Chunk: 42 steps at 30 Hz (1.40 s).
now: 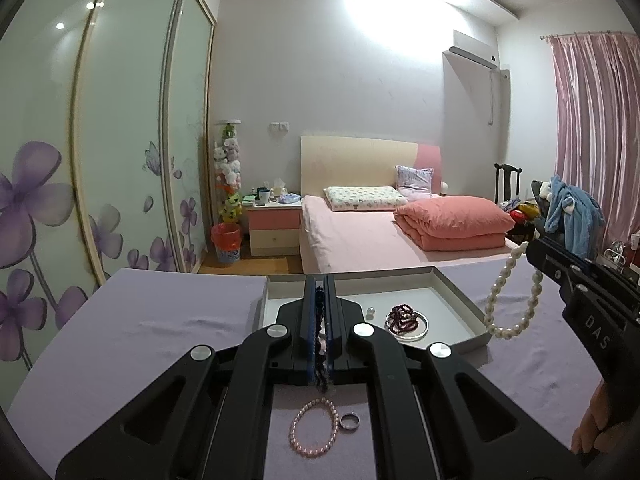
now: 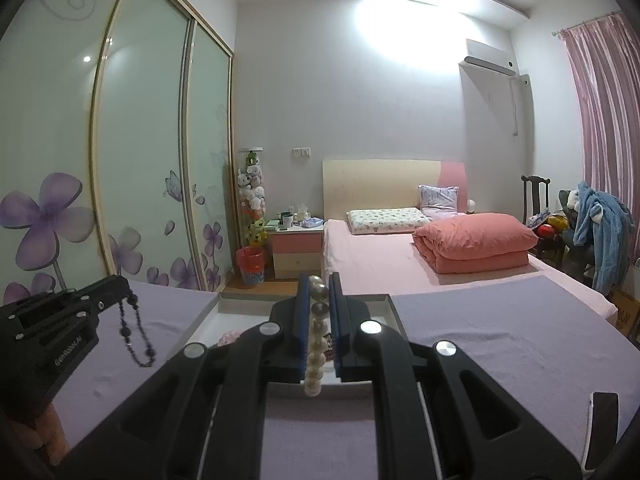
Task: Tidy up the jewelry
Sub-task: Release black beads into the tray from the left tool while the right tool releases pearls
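Above the white tray [image 1: 456, 286], your left gripper [image 1: 319, 292] pinches dark beads [image 2: 136, 332] tight, and your right gripper [image 2: 320, 292] squeezes white pearls [image 1: 508, 300].

A tray [image 1: 460, 294] sits mid-frame on the worktop [image 1: 152, 320], holding a bangle [image 1: 422, 330] at its centre. Lower centre, a bracelet [image 1: 314, 426] lies left of a ring [image 1: 349, 421]. The bed [image 1: 352, 240] stands behind.
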Each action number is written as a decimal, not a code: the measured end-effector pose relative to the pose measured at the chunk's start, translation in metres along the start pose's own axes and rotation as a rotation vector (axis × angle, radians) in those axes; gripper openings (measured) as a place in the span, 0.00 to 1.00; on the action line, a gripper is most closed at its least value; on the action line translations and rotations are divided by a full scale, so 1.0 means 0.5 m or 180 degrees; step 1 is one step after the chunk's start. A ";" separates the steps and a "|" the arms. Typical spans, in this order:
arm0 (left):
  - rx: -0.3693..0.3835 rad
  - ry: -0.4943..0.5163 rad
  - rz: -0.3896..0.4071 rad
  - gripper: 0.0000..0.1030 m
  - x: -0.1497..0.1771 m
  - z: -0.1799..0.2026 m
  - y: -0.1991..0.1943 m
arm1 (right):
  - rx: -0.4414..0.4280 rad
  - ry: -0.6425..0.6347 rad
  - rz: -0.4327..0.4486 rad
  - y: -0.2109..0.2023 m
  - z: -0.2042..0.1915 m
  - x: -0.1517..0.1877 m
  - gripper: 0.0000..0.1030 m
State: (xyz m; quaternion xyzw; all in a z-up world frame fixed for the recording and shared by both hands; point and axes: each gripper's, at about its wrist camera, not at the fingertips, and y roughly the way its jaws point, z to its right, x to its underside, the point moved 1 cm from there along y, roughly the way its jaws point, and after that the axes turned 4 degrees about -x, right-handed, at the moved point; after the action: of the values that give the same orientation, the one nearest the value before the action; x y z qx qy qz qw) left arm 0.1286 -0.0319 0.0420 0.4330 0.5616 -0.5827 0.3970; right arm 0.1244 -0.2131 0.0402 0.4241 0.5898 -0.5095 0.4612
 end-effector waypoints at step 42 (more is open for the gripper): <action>0.0502 -0.0403 -0.0855 0.25 0.005 -0.040 0.284 | -0.0280 0.0702 -0.0987 0.363 0.124 0.079 0.35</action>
State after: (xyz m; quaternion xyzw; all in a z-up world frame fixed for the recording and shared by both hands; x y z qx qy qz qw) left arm 0.2637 -0.0197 -0.0042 0.3462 0.5408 -0.6989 0.3150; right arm 0.2988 -0.2517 -0.0398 0.3609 0.7167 -0.4986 0.3278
